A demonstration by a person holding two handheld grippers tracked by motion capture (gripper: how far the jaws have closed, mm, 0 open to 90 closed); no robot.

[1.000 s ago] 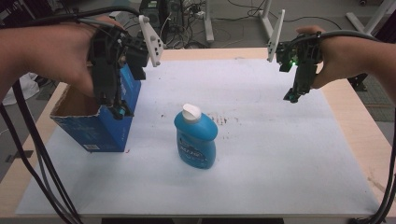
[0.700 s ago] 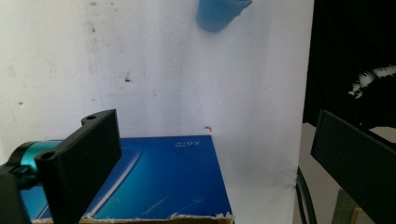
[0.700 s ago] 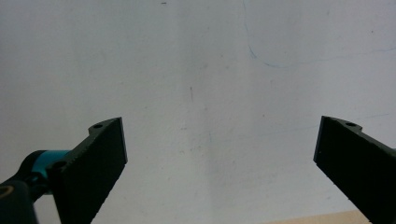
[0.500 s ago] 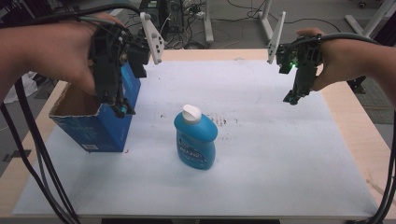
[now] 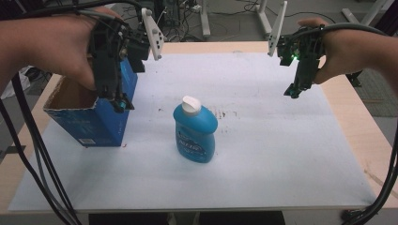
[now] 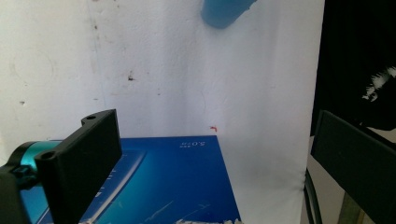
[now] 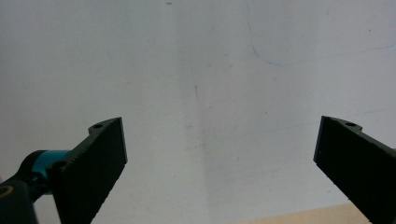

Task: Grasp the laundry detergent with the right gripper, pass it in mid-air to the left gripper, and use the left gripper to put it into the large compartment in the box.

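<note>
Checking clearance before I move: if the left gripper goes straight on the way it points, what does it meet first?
Probably the side wall of the open blue cardboard box, which lies right under the open left gripper; the white table sheet lies beyond it. Depth is unclear.

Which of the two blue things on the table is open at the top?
The blue cardboard box under the left gripper: its top is open, showing the brown inside. The blue bottle in the middle is closed by a white cap.

The left gripper covers part of the blue box's open top at the left of the high view. In the left gripper view, the blue bottle is cut off by the top edge, and the print on its label is too small to read.
</note>
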